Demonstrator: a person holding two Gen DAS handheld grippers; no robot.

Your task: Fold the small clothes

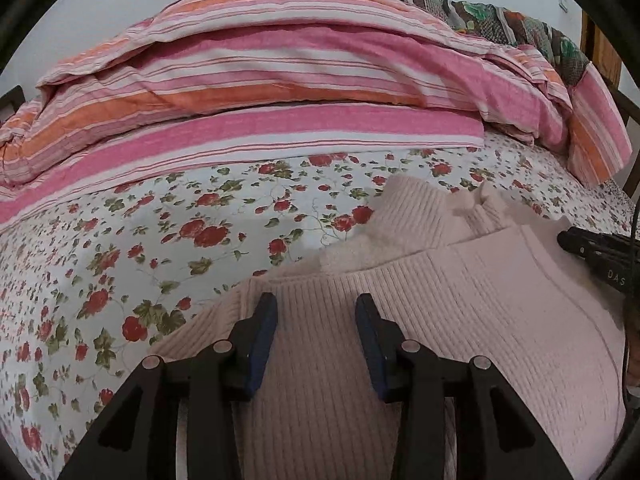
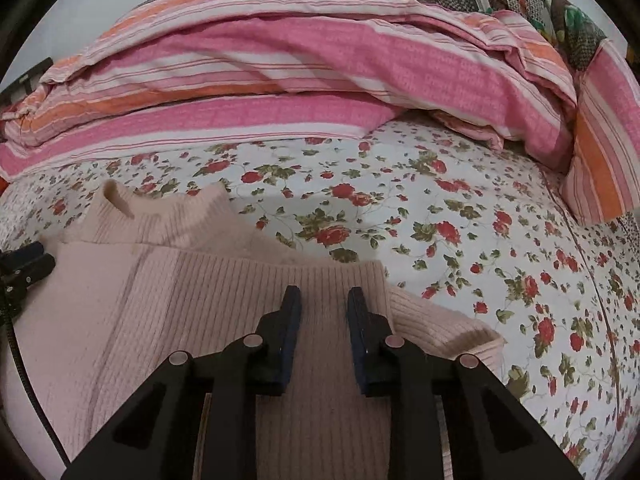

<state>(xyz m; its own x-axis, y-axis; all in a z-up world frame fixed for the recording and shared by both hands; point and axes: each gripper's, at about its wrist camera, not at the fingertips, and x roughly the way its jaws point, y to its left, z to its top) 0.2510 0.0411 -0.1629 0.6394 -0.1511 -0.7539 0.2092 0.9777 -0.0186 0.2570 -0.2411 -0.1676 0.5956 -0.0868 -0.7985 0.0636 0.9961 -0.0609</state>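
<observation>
A pale pink ribbed knit sweater (image 1: 460, 300) lies on the floral bedsheet (image 1: 140, 240), its lower part folded up toward the collar (image 1: 476, 208). My left gripper (image 1: 316, 304) hovers over the sweater's left part, open, with only knit fabric showing below the gap between its fingers. My right gripper (image 2: 325, 296) stands open over the sweater (image 2: 200, 300) near its right folded edge, nothing pinched. A sleeve cuff (image 2: 480, 344) sticks out to the right. Each gripper shows at the edge of the other's view: the right gripper (image 1: 568, 240) and the left gripper (image 2: 40, 258).
A pink and orange striped quilt (image 1: 300, 72) is heaped along the far side of the bed, with a patterned blanket (image 1: 500, 16) behind it. Bare floral sheet (image 2: 480, 220) stretches to the right of the sweater. A black cable (image 2: 24, 368) runs down at the left edge.
</observation>
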